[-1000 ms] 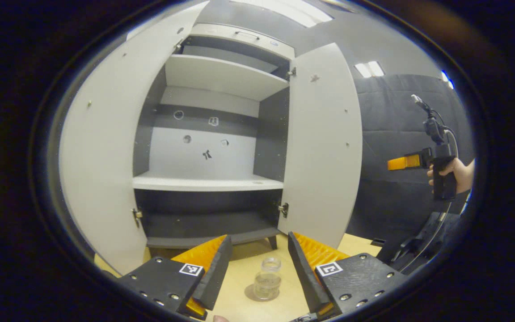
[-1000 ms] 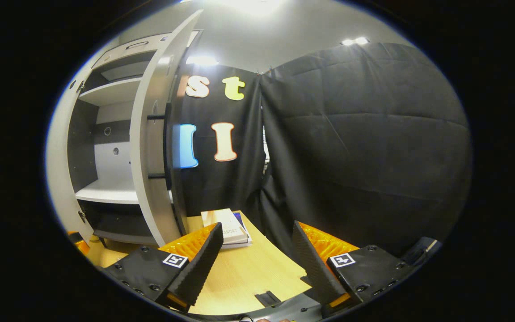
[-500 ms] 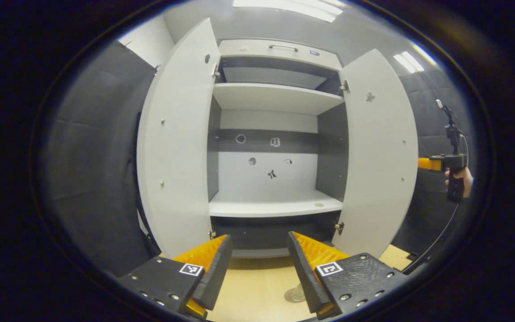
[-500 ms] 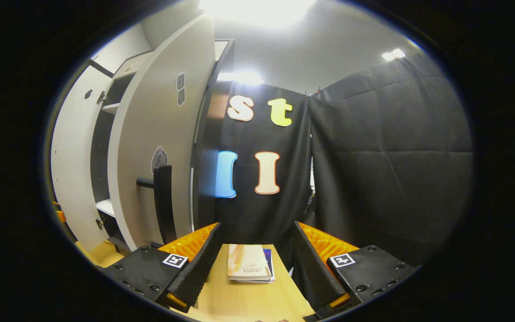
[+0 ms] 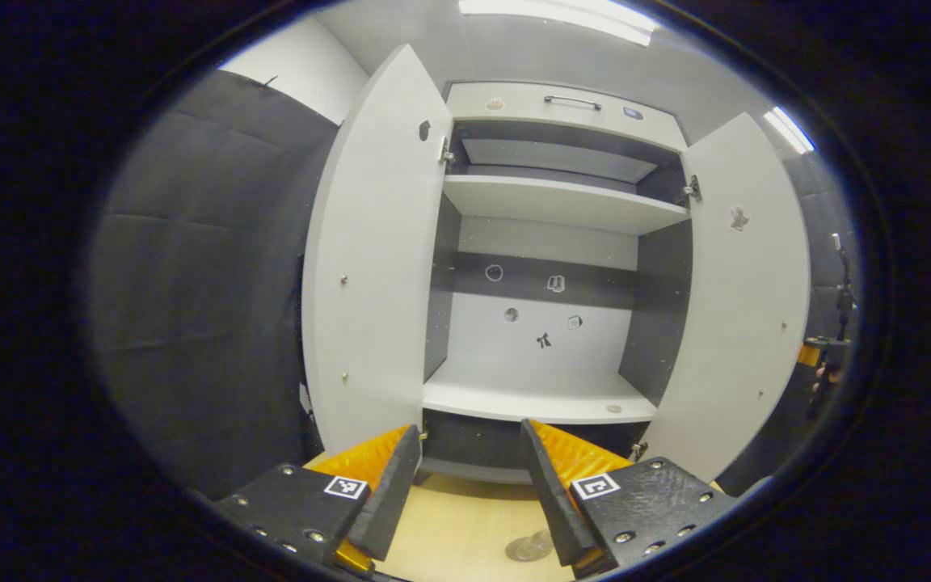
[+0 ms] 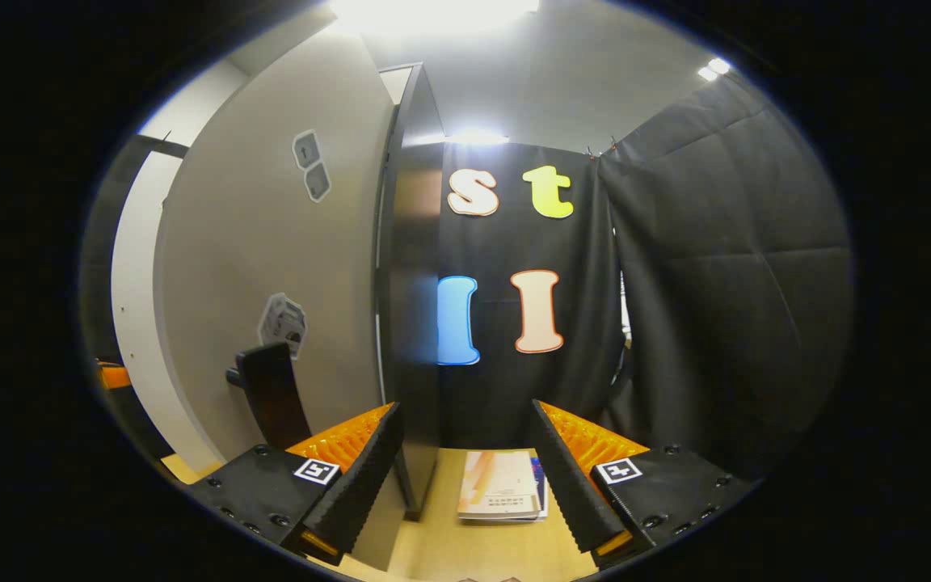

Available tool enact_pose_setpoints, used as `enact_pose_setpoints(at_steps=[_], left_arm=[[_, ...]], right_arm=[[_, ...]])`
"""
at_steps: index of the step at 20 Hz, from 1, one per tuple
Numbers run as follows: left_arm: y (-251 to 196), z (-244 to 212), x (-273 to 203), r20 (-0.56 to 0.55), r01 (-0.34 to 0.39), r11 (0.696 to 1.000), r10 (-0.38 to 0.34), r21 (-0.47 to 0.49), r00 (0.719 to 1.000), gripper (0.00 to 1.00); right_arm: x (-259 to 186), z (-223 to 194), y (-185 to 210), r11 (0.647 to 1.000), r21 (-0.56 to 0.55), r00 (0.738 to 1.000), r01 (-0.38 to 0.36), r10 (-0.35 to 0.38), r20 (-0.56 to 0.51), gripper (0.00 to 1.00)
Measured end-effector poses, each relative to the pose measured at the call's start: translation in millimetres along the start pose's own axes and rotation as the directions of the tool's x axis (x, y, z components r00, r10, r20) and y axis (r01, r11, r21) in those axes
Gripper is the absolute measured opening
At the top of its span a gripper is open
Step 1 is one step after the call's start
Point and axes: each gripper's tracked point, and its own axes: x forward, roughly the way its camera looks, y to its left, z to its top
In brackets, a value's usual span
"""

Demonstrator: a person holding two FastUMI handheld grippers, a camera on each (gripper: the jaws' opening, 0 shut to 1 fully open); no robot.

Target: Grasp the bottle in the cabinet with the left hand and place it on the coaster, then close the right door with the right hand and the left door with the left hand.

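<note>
Left gripper view: the left hand-held gripper (image 5: 465, 485) hangs above the pale wooden surface (image 5: 465, 529) with its two fingers spread wide and nothing between them. It faces the tall grey cabinet (image 5: 550, 267), whose two doors both stand open: the left grey door panel (image 5: 372, 267) and the right grey door panel (image 5: 744, 299). The white lower shelf (image 5: 530, 400) and the white upper shelf (image 5: 562, 202) carry no bottle. A round, clear base standing on the surface (image 5: 526, 547) shows just beside the inner edge of the gripper's right-side finger, which covers most of it; whether this is the clear glass bottle on its coaster cannot be told. At the far right edge, beyond the right door, part of the other gripper and the hand (image 5: 825, 373) holding it appear.

Right gripper view: the right hand-held gripper (image 6: 465, 473) is likewise spread wide and empty, near the outer face of the right door, close to its dark handle (image 6: 271, 392). A small stack of books (image 6: 502, 495) lies on the surface between the fingers, farther off.
</note>
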Motion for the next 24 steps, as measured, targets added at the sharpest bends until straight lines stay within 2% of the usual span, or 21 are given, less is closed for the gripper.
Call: enact_pose_setpoints(at_steps=[1,2,4,5,6,7,9,13,14,15,16,17,18,19,21,22,23,24], left_arm=[[2.8,-1.2,-1.4,0.002,-0.007,1.000,0.007,0.011,1.000,0.80],[5.8,-4.8,-1.3,-0.001,-0.008,1.000,0.008,0.013,1.000,0.76],[8.1,-10.1,0.3,-0.003,0.009,1.000,-0.009,-0.012,1.000,0.80],[9.0,-13.5,2.0,-0.007,0.022,0.999,-0.022,-0.030,1.000,0.80],[11.1,-16.6,5.7,-0.015,0.032,0.999,-0.033,-0.042,0.999,0.76],[15.2,-19.8,8.5,-0.019,0.037,0.998,-0.037,-0.047,0.999,0.81],[26.4,-20.5,13.9,-0.018,0.039,0.998,-0.040,-0.052,0.999,0.80],[53.9,-22.9,16.6,-0.018,0.052,0.995,-0.054,-0.080,0.998,0.80],[62.1,-28.4,16.8,-0.028,0.051,0.995,-0.053,-0.087,0.998,0.76],[70.5,-31.8,16.7,-0.035,0.048,0.995,-0.051,-0.093,0.998,0.76],[77.8,-34.0,16.7,-0.037,0.047,0.994,-0.051,-0.098,0.998,0.80],[84.6,-35.3,16.4,-0.036,0.048,0.994,-0.052,-0.100,0.998,0.80],[89.8,-36.4,15.8,-0.035,0.050,0.994,-0.053,-0.098,0.998,0.80],[94.8,-37.3,15.4,-0.034,0.053,0.994,-0.056,-0.095,0.998,0.80],[98.3,-35.4,12.4,-0.022,0.076,0.994,-0.078,-0.081,0.997,0.76],[101.1,-34.2,11.5,-0.013,0.083,0.994,-0.084,-0.067,0.996,0.80],[104.4,-33.6,10.8,-0.007,0.087,0.995,-0.088,-0.055,0.996,0.76],[109.0,-33.2,10.1,-0.003,0.086,0.995,-0.086,-0.044,0.996,0.80]], right_arm=[[-1.1,1.7,1.4,1.000,-0.006,1.000,0.014,-0.014,0.008,0.99],[-4.7,3.7,-0.5,0.999,-0.012,0.999,0.045,-0.045,0.024,0.92],[-5.9,4.2,4.3,0.997,-0.009,0.996,0.082,-0.082,0.042,0.94],[-5.2,4.0,9.1,0.996,-0.008,0.996,0.086,-0.086,0.037,0.90],[-5.1,3.1,15.8,0.996,-0.011,0.996,0.084,-0.084,0.029,0.89],[-6.6,1.9,24.8,0.996,-0.011,0.996,0.084,-0.084,0.022,0.90],[-6.4,3.2,50.4,0.997,-0.008,0.997,0.071,-0.071,0.028,0.94],[0.2,5.5,92.6,0.996,-0.033,0.996,0.077,-0.076,0.048,0.94],[3.0,4.8,101.6,0.996,-0.035,0.996,0.080,-0.078,0.053,0.94],[6.7,4.3,111.5,0.997,-0.027,0.996,0.076,-0.075,0.056,0.94],[9.3,3.3,120.6,0.997,-0.021,0.996,0.073,-0.071,0.058,0.94],[12.6,3.6,130.7,0.998,-0.020,0.996,0.067,-0.066,0.062,0.90],[15.5,3.5,141.4,0.998,-0.026,0.996,0.056,-0.054,0.066,0.94],[19.0,3.7,154.8,0.999,-0.040,0.998,0.030,-0.028,0.063,0.90],[20.6,6.5,163.7,0.996,-0.079,0.997,0.037,-0.032,0.068,0.98],[20.4,10.5,163.9,0.994,-0.094,0.995,0.054,-0.046,0.084,0.97],[20.3,14.0,164.6,0.993,-0.097,0.994,0.062,-0.052,0.097,0.98],[20.7,15.8,164.0,0.993,-0.096,0.992,0.071,-0.060,0.109,0.97]])
